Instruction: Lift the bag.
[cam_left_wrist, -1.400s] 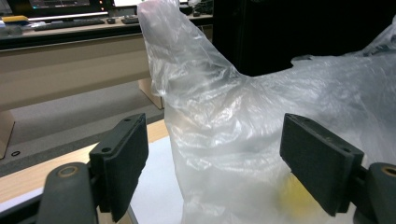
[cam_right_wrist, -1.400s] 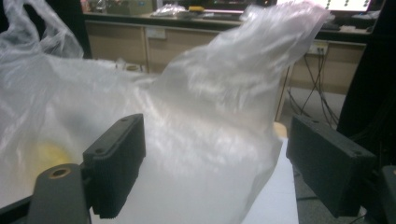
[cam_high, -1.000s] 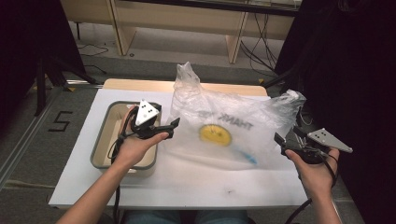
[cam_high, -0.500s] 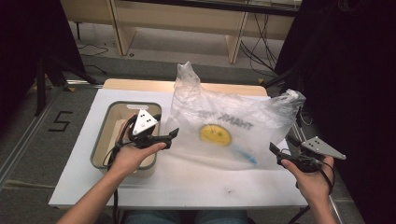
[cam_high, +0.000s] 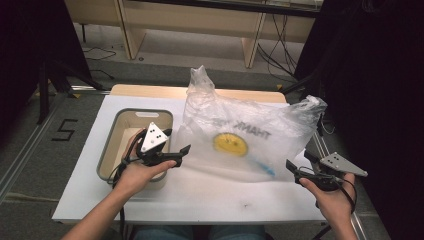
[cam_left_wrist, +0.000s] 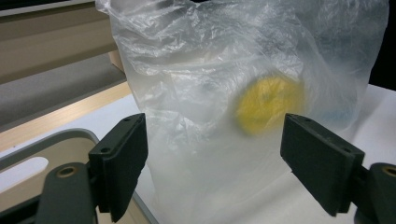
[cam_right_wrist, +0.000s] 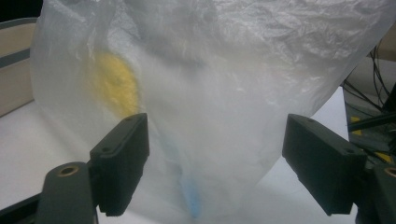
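Note:
A translucent plastic bag (cam_high: 250, 125) with a yellow round print (cam_high: 230, 144) and dark lettering stands puffed up on the white table (cam_high: 210, 195). Something blue (cam_high: 263, 167) shows low inside it. My left gripper (cam_high: 176, 141) is open, just left of the bag, above the right rim of a grey bin (cam_high: 111, 150). In the left gripper view the bag (cam_left_wrist: 210, 84) rises beyond the spread jaws of my left gripper (cam_left_wrist: 215, 172). My right gripper (cam_high: 298, 160) is open near the bag's lower right corner, apart from it. In the right gripper view the bag (cam_right_wrist: 224, 84) lies ahead of my right gripper (cam_right_wrist: 215, 172).
The grey bin's rim (cam_left_wrist: 51, 142) sits at the table's left; its inside looks bare. The table's right edge runs close to my right hand. Beyond the table are wooden furniture legs (cam_high: 252, 45), floor cables (cam_high: 277, 55) and a "5" floor mark (cam_high: 66, 129).
Both hands have drawn back toward the near edge of the table, away from the bag. Both grippers stay open. The bag has not moved.

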